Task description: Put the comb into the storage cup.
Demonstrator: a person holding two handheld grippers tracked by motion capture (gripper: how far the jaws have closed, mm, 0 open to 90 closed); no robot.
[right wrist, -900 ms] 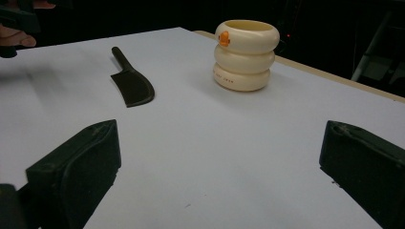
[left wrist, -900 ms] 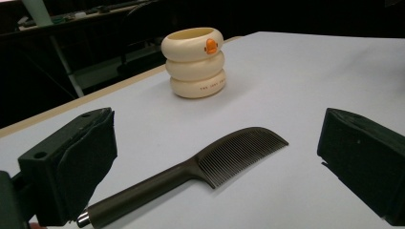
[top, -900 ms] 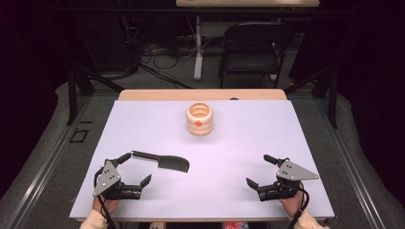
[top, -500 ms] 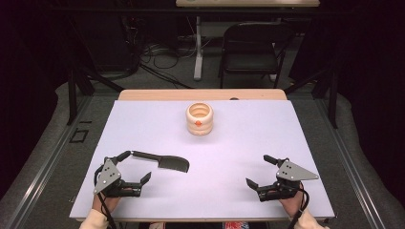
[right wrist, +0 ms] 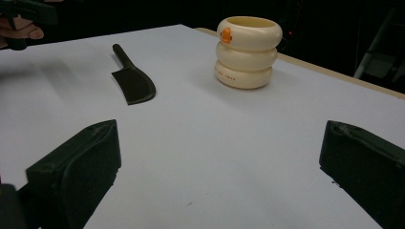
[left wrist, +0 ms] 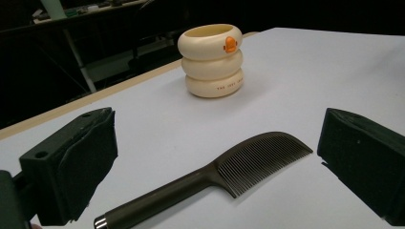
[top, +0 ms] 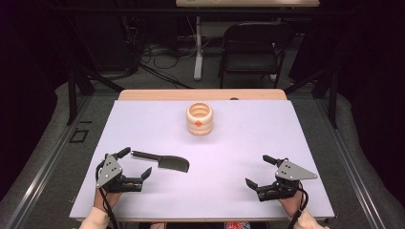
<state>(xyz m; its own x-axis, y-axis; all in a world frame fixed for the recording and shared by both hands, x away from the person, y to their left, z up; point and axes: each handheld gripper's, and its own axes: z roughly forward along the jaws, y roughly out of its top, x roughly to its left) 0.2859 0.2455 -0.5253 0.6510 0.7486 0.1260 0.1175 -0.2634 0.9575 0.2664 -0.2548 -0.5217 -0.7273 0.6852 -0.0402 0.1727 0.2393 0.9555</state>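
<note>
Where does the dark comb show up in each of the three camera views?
High view: comb lies at lower left, beside the left claw.
Left gripper view: comb lies at bottom centre, between the jaws, untouched.
Right gripper view: comb lies at upper left.
Shared landmark: the cream ringed cup with an orange mark stands beyond it.

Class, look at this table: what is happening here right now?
A person holds a gripper in each hand at a white table. The left gripper is open beside a dark comb, whose handle lies between its jaws, untouched. The right gripper is open over bare table. A cream ringed cup stands farther back.
</note>
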